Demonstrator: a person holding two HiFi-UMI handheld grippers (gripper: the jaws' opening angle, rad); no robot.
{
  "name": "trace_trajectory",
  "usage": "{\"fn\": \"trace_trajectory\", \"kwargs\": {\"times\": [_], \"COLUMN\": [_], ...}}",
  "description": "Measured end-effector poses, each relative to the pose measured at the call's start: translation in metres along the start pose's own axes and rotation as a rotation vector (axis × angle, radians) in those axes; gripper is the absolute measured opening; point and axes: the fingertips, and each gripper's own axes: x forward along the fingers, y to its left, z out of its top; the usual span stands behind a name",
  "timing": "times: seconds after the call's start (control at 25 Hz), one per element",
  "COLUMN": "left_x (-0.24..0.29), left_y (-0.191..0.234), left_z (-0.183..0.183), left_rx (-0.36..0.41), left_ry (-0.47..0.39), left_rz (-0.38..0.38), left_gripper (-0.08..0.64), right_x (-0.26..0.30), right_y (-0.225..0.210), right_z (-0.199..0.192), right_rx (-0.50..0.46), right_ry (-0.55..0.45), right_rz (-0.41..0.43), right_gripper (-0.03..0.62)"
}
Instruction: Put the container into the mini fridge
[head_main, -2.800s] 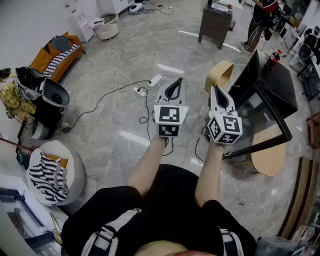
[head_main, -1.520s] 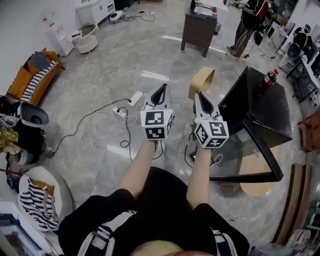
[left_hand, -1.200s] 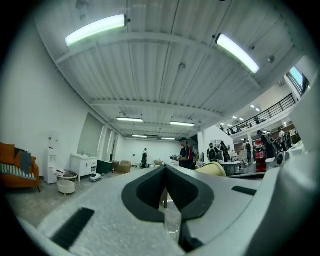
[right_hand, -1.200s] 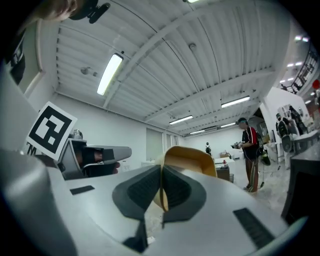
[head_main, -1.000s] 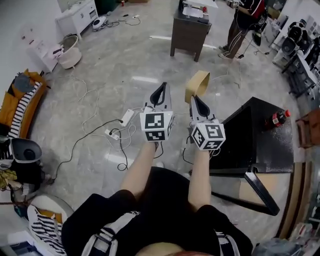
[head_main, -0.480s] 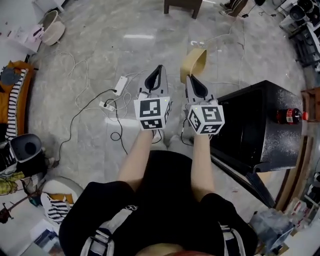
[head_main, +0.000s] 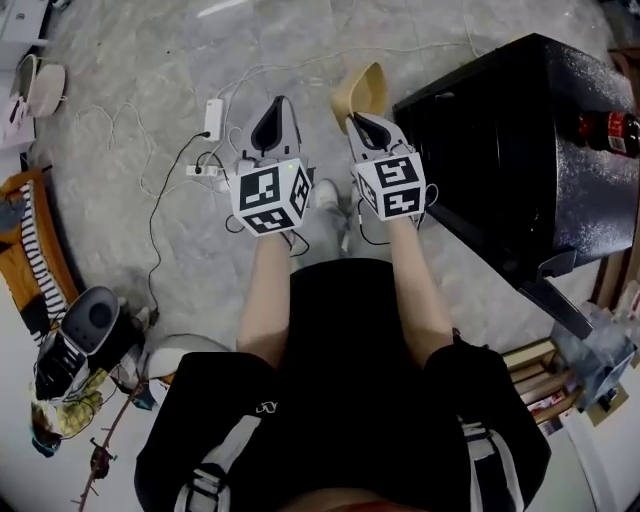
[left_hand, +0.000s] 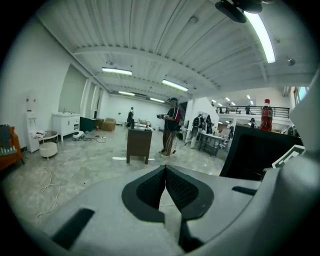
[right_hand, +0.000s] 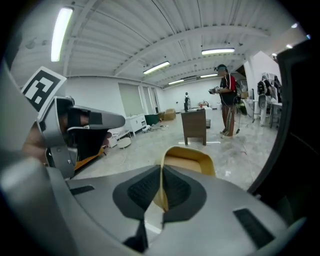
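Grippers in both of our hands reach forward over a grey marble floor (head_main: 150, 230). The left gripper (head_main: 279, 103) holds nothing: in its own view its dark, ribbed fingers (left_hand: 181, 189) are pressed together with only floor beyond them. The right gripper (head_main: 353, 118) carries the container (head_main: 362, 88), a tan open tub. In the right gripper view the fingers (right_hand: 141, 189) pinch the near wall of the container (right_hand: 192, 159), whose open mouth faces away from us.

The container hangs in the air just left of the mini fridge (head_main: 510, 150), a black box at our right, and is outside it. A red-labelled bottle (head_main: 605, 130) lies on top of the fridge. A white power strip (head_main: 213, 112) and loose cables lie on the floor ahead of the left gripper.
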Motion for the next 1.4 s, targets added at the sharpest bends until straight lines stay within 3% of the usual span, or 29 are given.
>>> {"fn": "trace_trajectory", "kwargs": {"times": [0.2,0.36,0.68,0.96,1.24,1.4], "left_x": [0.008,0.013,0.012,0.004,-0.002,-0.004], "left_y": [-0.018,-0.031,-0.030,-0.003,0.008,0.009], "left_z": [-0.017,-0.024,-0.031,-0.033,-0.035,-0.029], "left_rx": [0.040,0.067,0.120,0.134,0.164,0.167], "left_ry": [0.060,0.098,0.143,0.171,0.194,0.186], "left_rz": [-0.039,-0.085,-0.087,-0.031,-0.021,-0.030], "left_gripper": [0.005,0.005,0.005,0.005,0.005,0.005], "right_x": [-0.008,-0.021,-0.041,-0.060,-0.068,-0.072], "right_y": [-0.037,-0.084,-0.183,-0.246,-0.286,-0.294], "right_z": [-0.059,-0.096,-0.164,-0.196,-0.214,-0.214], "right_rx": [-0.045,-0.067,-0.072,-0.051,-0.038,-0.023], "right_ry": [0.185,0.322,0.537,0.636,0.644,0.597], "right_rz": [-0.113,-0.250,-0.442,-0.564,-0.678,-0.738], "right_gripper": [0.018,0.018,0.018,0.018,0.020,0.024]}}
